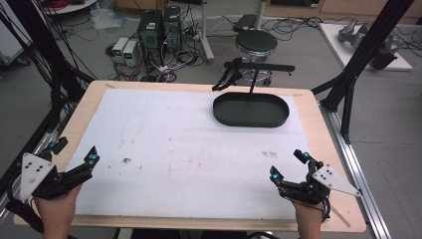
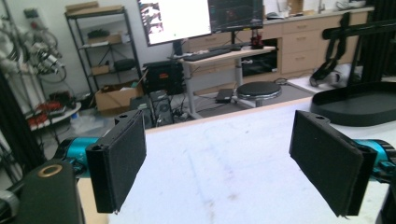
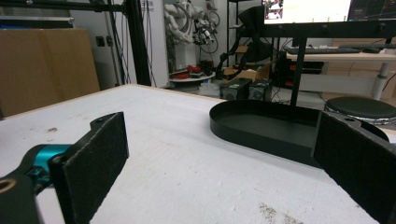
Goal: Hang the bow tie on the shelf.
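Left gripper (image 1: 75,154): I hold it at the near left corner of the table, and its jaws stand wide apart with nothing between them.
Right gripper (image 1: 288,166): I hold it at the near right side; its jaws are also spread wide, and only bare sheet is between them.
Black tray (image 1: 251,110): it is an oval, shallow tray that looks empty, and it rests flat on the white sheet. It lies well ahead of my right jaws and a little to their left. From my left jaws it is far ahead and to the right; in the left gripper view its rim (image 2: 359,106) shows just beyond my right-hand jaw.
In the right gripper view: the tray (image 3: 261,127) is straight ahead, between the lines of my two jaws, and its right end goes behind my right-hand jaw.
White sheet (image 1: 189,149): it covers the wooden table (image 1: 89,99) under both pairs of jaws, and it has some small dark marks ahead of the left jaws.
Contact: neither pair of jaws touches the tray.
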{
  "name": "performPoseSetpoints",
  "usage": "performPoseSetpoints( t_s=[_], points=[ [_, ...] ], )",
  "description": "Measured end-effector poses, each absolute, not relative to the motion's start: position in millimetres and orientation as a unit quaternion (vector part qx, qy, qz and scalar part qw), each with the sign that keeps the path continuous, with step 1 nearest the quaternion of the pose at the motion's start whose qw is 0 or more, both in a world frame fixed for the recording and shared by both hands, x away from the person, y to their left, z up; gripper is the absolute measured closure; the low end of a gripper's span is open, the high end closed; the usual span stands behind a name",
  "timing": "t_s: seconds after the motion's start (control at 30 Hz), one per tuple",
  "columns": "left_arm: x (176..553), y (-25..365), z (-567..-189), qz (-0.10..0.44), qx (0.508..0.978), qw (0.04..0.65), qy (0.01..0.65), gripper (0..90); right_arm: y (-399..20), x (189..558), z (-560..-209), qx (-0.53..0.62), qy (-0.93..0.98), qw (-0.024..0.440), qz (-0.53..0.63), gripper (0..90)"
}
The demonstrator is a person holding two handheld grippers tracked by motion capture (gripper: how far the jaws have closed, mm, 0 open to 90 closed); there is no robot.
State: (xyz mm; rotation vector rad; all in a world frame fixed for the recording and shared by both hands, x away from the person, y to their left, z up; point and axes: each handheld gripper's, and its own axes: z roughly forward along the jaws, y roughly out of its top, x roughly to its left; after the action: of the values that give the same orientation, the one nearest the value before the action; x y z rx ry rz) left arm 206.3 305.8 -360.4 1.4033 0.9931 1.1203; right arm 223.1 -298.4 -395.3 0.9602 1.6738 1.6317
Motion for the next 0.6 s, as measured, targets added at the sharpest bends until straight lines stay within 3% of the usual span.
performPoseSetpoints(
  t_s=[0.6],
  points=[
    [207, 345, -401, 0.461, 0.570, 0.523, 0.436, 18.0, -304, 223, -400, 0.374, 0.628, 0.311, 0.608, 3.0]
  ],
)
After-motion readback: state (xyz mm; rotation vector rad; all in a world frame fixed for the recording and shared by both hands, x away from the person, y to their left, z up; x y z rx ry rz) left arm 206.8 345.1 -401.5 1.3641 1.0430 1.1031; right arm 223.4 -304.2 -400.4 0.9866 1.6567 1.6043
